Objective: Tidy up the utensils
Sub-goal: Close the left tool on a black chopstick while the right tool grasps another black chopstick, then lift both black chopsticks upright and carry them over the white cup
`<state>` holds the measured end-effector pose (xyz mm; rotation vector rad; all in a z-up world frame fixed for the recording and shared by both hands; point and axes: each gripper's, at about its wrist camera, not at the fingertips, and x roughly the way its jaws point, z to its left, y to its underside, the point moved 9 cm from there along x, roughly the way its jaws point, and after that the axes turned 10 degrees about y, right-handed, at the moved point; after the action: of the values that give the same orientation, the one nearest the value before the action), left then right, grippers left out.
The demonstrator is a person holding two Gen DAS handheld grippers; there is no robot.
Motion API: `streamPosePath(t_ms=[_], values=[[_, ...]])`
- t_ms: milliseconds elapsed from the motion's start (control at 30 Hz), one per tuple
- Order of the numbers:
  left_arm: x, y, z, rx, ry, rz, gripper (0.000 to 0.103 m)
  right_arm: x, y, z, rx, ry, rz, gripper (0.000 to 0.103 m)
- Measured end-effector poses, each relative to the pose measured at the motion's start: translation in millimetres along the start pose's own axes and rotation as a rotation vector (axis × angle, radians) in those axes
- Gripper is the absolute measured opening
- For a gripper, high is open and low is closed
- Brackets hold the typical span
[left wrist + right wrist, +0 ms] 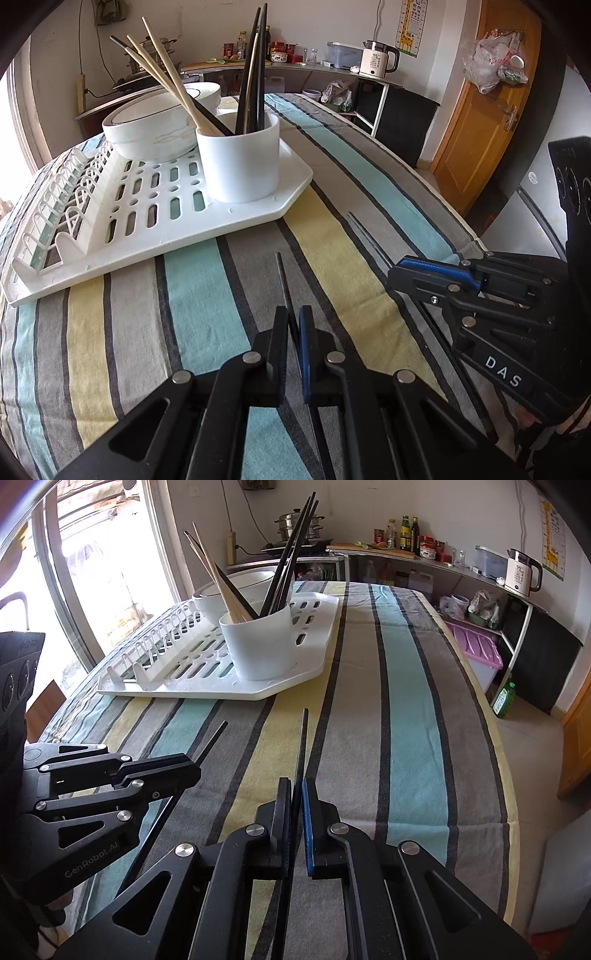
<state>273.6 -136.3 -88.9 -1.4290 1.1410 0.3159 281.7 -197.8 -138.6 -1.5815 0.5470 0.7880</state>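
Both grippers, left (293, 325) and right (297, 797), each pinch one black chopstick (284, 280) (303, 746) low over the striped cloth (406, 701), near the white cup (240, 162) on the rack (147, 206).

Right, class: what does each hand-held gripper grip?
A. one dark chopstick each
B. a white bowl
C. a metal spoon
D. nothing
A: the left hand-held gripper pinches a thin dark chopstick, and the right hand-held gripper pinches another dark chopstick.
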Motion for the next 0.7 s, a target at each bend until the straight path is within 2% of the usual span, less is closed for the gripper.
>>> streamPosePath(t_ms=[467, 700], values=[[-87, -47, 2, 0.02, 0.028, -0.196, 0.005, -70, -49, -7, 0.084, -0.04, -0.205, 0.005], [-120, -57, 6, 0.024, 0.033, -0.268, 0.005, -96, -56, -3, 0.083, -0.035, -0.268, 0.005]])
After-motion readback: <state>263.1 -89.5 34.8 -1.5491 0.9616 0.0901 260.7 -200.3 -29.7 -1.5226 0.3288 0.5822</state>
